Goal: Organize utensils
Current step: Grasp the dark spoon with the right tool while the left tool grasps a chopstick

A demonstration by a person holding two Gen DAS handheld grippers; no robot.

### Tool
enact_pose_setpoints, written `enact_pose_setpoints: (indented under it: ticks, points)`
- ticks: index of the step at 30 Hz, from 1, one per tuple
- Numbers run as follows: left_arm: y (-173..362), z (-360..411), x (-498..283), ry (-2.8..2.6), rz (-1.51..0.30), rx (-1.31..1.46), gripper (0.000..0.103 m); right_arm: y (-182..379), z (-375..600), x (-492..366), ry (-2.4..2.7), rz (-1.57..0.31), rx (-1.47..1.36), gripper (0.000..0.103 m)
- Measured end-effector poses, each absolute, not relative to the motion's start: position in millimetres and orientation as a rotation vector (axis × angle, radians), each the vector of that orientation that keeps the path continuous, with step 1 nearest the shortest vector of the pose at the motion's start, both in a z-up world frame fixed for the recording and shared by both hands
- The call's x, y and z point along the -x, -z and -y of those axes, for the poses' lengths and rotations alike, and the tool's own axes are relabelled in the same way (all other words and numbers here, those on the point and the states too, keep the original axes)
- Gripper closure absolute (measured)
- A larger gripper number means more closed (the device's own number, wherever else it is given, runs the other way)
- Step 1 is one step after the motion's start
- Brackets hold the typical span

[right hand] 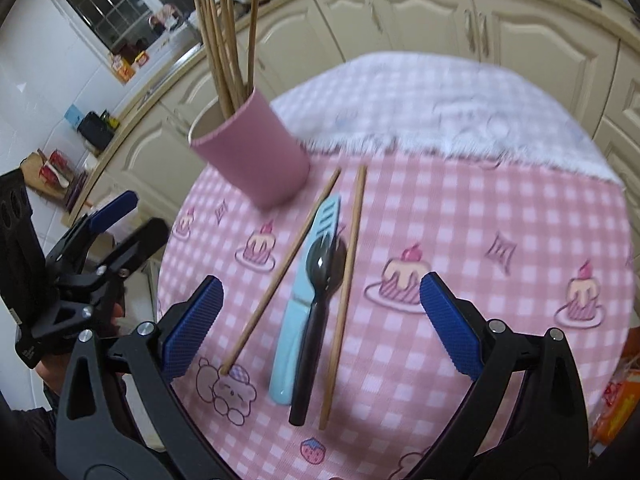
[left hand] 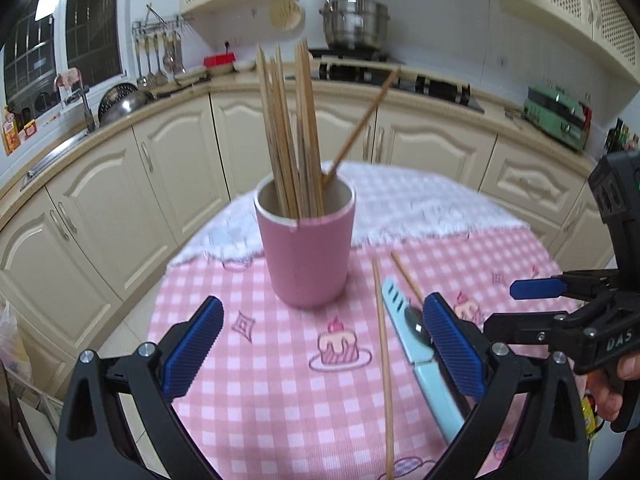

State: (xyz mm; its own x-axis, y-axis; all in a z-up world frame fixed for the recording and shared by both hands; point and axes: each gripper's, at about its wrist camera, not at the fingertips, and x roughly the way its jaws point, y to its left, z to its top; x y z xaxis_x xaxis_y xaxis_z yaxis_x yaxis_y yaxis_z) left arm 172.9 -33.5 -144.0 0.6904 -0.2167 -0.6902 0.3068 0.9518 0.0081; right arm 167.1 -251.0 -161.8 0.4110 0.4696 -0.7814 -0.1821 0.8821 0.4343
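Observation:
A pink cup [left hand: 306,248] [right hand: 256,152] holding several wooden chopsticks [left hand: 290,128] [right hand: 226,40] stands on the pink checked tablecloth [left hand: 272,392] [right hand: 460,224]. Beside it lie two loose chopsticks [right hand: 344,292] [left hand: 382,360], a light-blue knife [right hand: 296,312] [left hand: 416,344] and a black spoon [right hand: 316,300] resting partly on the knife. My left gripper [left hand: 324,344] hangs open in front of the cup, its right finger over the spoon. My right gripper [right hand: 320,326] is open above the knife, spoon and chopsticks, holding nothing. It shows in the left wrist view [left hand: 520,304] at the right edge.
Cream kitchen cabinets [left hand: 168,168] curve around the small round table. A steel pot [left hand: 354,24] sits on the stove behind, a sink [left hand: 60,152] at the left. A white fluffy strip [right hand: 440,112] covers the table's far part. A person's hand [left hand: 616,384] holds the right gripper.

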Motion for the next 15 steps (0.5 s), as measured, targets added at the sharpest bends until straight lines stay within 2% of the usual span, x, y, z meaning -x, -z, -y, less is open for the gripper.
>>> enact_pose_setpoints:
  ticks: [2,4,5,7,10,15]
  points:
    - [152.6,35.7,-174.5,0.286,-0.779,-0.143,0.005,165.7,244.7,-166.7,-0.438,-1.091,-0.287,0.015]
    - [160.4,37.5,-175.4,0.284,-0.804,-0.159,0.005,170.0,238.8,-166.7,-0.456,-1.113,-0.271,0.033]
    - [164.5,38.2,-176.6,0.283,-0.820,-0.167,0.005,172.7,235.0,-167.0,-0.464,-1.126,-0.258,0.037]
    - [172.2,39.4,-177.8,0.280,-0.843,-0.185,0.005,177.6,228.0,-167.3,-0.484,-1.148,-0.242,0.053]
    - [181.6,39.4,-179.5,0.276,-0.872,-0.204,0.005,181.0,220.6,-167.4,-0.510,-1.171,-0.229,0.065]
    - [191.5,39.5,-179.5,0.287,-0.902,-0.217,0.005,191.3,214.7,-173.2,-0.479,-1.221,-0.213,0.070]
